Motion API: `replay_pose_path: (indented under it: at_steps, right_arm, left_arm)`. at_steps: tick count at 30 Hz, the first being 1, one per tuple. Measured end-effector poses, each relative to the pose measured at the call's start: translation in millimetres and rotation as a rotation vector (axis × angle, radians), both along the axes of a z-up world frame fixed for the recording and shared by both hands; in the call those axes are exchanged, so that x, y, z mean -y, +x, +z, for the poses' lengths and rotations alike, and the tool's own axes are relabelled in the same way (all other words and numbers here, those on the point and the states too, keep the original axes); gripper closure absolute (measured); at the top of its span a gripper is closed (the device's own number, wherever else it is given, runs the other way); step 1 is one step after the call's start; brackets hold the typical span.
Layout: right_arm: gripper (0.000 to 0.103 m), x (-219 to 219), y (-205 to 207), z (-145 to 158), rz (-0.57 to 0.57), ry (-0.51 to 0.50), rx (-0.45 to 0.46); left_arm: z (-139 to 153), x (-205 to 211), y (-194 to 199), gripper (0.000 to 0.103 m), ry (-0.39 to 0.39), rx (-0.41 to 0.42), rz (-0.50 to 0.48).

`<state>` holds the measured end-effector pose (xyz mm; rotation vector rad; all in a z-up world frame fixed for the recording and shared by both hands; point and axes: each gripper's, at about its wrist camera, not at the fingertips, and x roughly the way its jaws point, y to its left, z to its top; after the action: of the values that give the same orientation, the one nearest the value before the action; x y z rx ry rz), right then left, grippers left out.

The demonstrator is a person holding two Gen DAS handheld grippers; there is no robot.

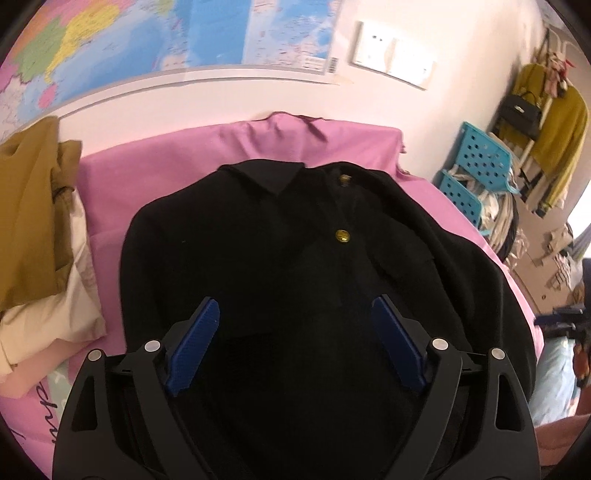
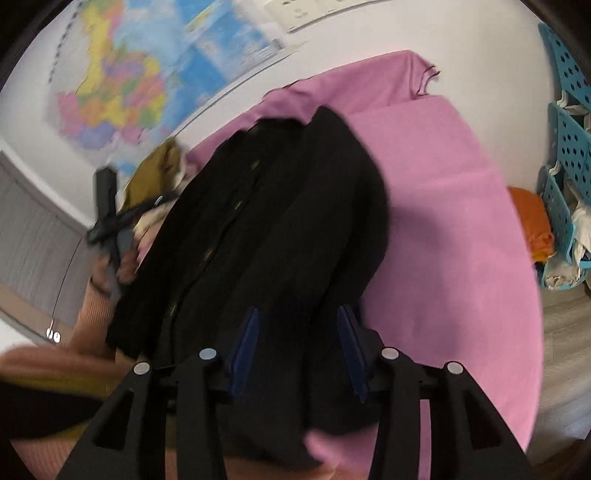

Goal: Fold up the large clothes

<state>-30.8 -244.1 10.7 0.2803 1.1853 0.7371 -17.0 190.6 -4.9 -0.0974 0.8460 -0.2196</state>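
Observation:
A black button-front jacket [image 1: 295,240] with gold buttons lies on a pink sheet [image 1: 155,162], collar toward the wall, partly folded lengthwise. My left gripper [image 1: 297,310] is open just above its lower part, blue pads wide apart, holding nothing. In the right wrist view the jacket [image 2: 288,206] runs diagonally, its right side folded over. My right gripper [image 2: 299,317] is open over the jacket's near end, blue pads either side of the cloth; whether they touch it I cannot tell. The left hand and its gripper handle [image 2: 107,221] show at the jacket's left edge.
A mustard garment on a cream pile [image 1: 33,229] lies left of the jacket. Blue perforated baskets [image 1: 476,173] with clothes stand right of the bed, an orange cloth [image 2: 532,225] beside them. A map [image 1: 147,33] hangs on the wall. A clothes rack [image 1: 546,122] stands far right.

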Motion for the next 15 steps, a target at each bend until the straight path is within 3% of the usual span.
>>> replay_pose_path:
  at_steps: [3, 6, 8, 9, 11, 15]
  right_arm:
    - [0.044, -10.4, -27.3, -6.2, 0.034, -0.008, -0.029]
    - [0.042, -27.8, -42.9, -26.7, 0.048, -0.05, -0.084]
    - [0.066, -44.5, -48.7, -37.4, 0.058, -0.083, -0.09]
    - [0.09, -42.7, -50.9, -34.5, 0.061, -0.087, -0.078]
    - [0.096, -42.6, -50.2, -17.6, 0.045, -0.045, -0.054]
    - [0.097, -0.8, -39.3, 62.3, -0.104, 0.006, 0.139]
  left_arm:
    - [-1.2, 9.0, -2.6, 0.018, -0.016, 0.001, -0.033]
    - [-4.9, 18.0, -3.1, 0.018, -0.014, -0.005, -0.053]
    - [-7.5, 22.3, -3.6, 0.018, -0.018, -0.012, -0.06]
    - [-8.0, 24.2, -4.9, 0.018, -0.014, -0.013, -0.058]
    - [-7.7, 25.1, -8.7, 0.018, -0.011, -0.009, -0.055]
    - [-4.0, 16.4, -18.6, 0.015, -0.022, 0.007, -0.039]
